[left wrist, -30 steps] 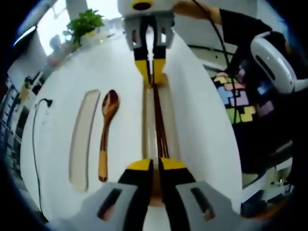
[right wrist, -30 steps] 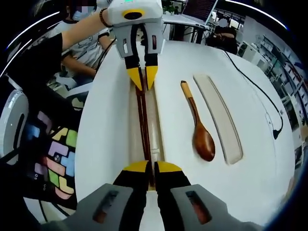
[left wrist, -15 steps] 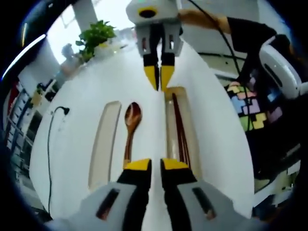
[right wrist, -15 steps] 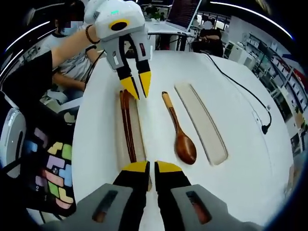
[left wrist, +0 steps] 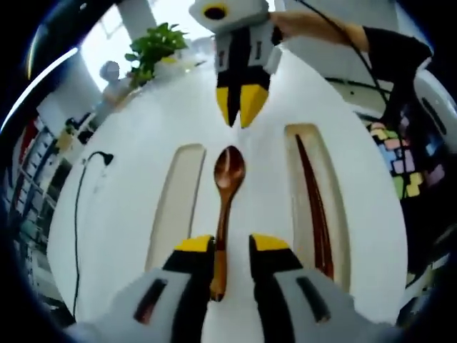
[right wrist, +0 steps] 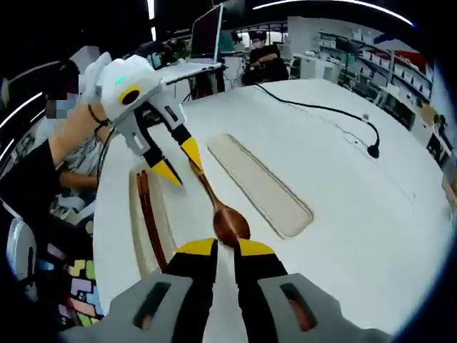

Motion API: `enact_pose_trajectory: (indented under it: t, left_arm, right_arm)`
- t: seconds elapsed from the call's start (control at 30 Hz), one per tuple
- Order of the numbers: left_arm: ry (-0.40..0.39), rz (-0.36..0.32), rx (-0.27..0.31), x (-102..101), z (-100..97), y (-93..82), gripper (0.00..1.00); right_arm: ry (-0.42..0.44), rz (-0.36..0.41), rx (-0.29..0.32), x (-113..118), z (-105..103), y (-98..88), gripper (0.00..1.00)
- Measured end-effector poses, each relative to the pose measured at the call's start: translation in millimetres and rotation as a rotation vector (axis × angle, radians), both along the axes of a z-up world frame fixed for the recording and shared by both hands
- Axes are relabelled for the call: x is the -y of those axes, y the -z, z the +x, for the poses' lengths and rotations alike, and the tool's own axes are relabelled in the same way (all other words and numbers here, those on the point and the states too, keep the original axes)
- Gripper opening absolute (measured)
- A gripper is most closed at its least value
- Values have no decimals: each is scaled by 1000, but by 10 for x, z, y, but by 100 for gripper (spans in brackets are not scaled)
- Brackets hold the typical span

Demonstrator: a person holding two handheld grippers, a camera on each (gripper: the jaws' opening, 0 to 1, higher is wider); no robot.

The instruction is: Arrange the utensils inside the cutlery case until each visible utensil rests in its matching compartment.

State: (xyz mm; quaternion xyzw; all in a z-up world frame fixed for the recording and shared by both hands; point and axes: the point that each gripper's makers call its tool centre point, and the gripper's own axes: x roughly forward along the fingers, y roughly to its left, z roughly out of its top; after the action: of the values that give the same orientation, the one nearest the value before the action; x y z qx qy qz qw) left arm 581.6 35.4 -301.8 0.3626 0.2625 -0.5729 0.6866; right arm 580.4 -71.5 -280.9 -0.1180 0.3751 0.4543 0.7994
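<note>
Cable (left wrist: pixel 77 207), thin and black, runs down the far left of the left gripper view over the smooth white surface (left wrist: pixel 128 143). Next right: long shallow beige compartment (left wrist: pixel 176 204), rounded ends. Beside it the glossy brown wooden spoon (left wrist: pixel 225 207) lies on the bare surface, bowl toward frame top, handle end between the left tongs (left wrist: pixel 232 246), whose yellow tips stand slightly apart, not touching it. Right tongs (left wrist: pixel 241 111) at top centre, tips nearly together, just above the bowl, gripping nothing. Further right, dark slender chopsticks (left wrist: pixel 314 207) lie lengthwise in the second compartment (left wrist: pixel 294 186).

Right gripper view, left to right: chopsticks (right wrist: pixel 148 218) in their slot, left tongs (right wrist: pixel 175 163) spread over the spoon (right wrist: pixel 227 221) handle, empty beige compartment (right wrist: pixel 260 186) centre, cable (right wrist: pixel 321 108) upper right.
</note>
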Motion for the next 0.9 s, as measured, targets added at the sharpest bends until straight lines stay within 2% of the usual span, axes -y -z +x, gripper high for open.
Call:
enact_pose_trajectory:
  t: [0.03,0.1,0.2,0.3,0.4,0.77,0.9]
  left_arm:
    - [-4,-1,-6,12,22,19,21]
    - [-11,-1,-23,27,57,54,21]
    - [-15,-5,-63,38,65,108,23]
    - [-25,1,-68,30,103,145,22]
    - [-38,-20,-102,45,103,153,22]
    - [-47,-48,-149,75,110,207,18]
    - [-46,-67,-161,91,101,212,15]
  right_arm:
    - [13,17,-15,15,28,20,8]
    - [48,81,-86,9,99,58,9]
    - [91,129,-141,0,123,124,11]
    - [150,172,-224,-10,133,207,13]
    - [210,210,-290,-11,164,287,13]
    - [246,273,-404,-90,136,416,10]
    - [257,282,-419,-117,147,428,7]
